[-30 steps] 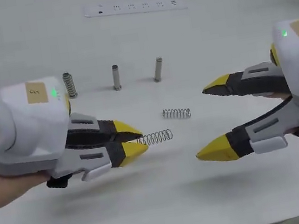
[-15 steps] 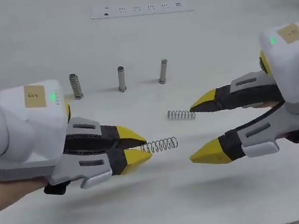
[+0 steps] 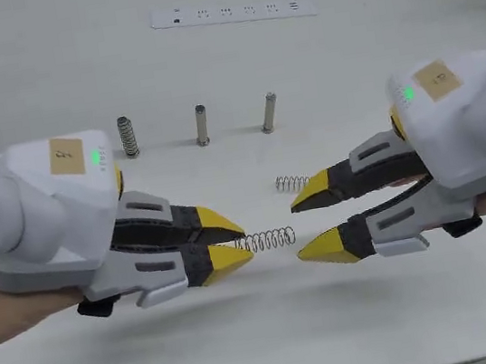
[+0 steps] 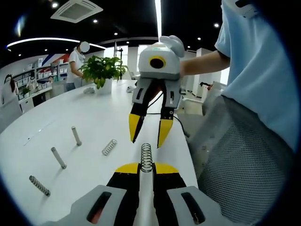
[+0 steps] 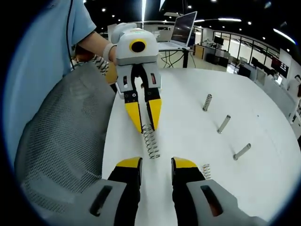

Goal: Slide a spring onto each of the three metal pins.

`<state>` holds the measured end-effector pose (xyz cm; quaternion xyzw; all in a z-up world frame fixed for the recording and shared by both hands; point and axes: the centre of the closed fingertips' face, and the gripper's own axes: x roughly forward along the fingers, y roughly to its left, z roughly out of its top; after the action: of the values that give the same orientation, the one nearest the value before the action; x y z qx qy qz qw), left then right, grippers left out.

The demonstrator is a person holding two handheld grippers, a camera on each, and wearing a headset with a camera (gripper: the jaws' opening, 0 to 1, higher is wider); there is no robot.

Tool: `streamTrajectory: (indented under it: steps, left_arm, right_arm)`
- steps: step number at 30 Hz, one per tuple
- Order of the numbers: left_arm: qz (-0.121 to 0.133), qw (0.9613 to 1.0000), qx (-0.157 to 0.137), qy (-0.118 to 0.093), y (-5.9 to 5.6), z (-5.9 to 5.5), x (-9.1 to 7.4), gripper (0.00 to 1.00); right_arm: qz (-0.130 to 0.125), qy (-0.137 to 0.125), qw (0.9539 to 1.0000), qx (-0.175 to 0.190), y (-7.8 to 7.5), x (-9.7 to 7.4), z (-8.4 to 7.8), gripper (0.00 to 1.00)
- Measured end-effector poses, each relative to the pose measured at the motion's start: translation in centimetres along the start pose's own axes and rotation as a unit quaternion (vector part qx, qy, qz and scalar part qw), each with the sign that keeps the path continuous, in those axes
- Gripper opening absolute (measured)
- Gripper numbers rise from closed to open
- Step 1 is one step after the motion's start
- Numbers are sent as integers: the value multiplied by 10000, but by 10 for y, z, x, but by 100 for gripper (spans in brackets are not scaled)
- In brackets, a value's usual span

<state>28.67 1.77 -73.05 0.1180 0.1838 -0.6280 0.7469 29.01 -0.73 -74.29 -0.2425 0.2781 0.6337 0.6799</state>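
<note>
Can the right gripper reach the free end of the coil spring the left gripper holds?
Probably yes: the open right gripper faces the free end of the thin metal coil spring, with nothing between.

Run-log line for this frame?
left hand-held gripper: shut on held spring | right hand-held gripper: open, tips at its free end | sprung pin: one | bare pins: two | loose spring: on table

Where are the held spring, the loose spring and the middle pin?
held spring (image 3: 270,239), head view, middle coils.
loose spring (image 3: 289,181), head view, its visible coils on the table.
middle pin (image 3: 201,124), head view, mid-shaft.
</note>
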Motion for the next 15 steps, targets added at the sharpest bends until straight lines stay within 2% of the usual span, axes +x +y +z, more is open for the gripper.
streamTrajectory:
  steps: [2, 15]
  left_arm:
    - [-8, 10000, -11, -20, -1, 1, 0, 2]
    - [15, 10000, -28, -36, 0, -2, -1, 2]
  right_arm:
    - [58, -1, 10000, -66, 2, 2, 0, 18]
    - [144, 17, 9998, -153, 5, 8, 1, 11]
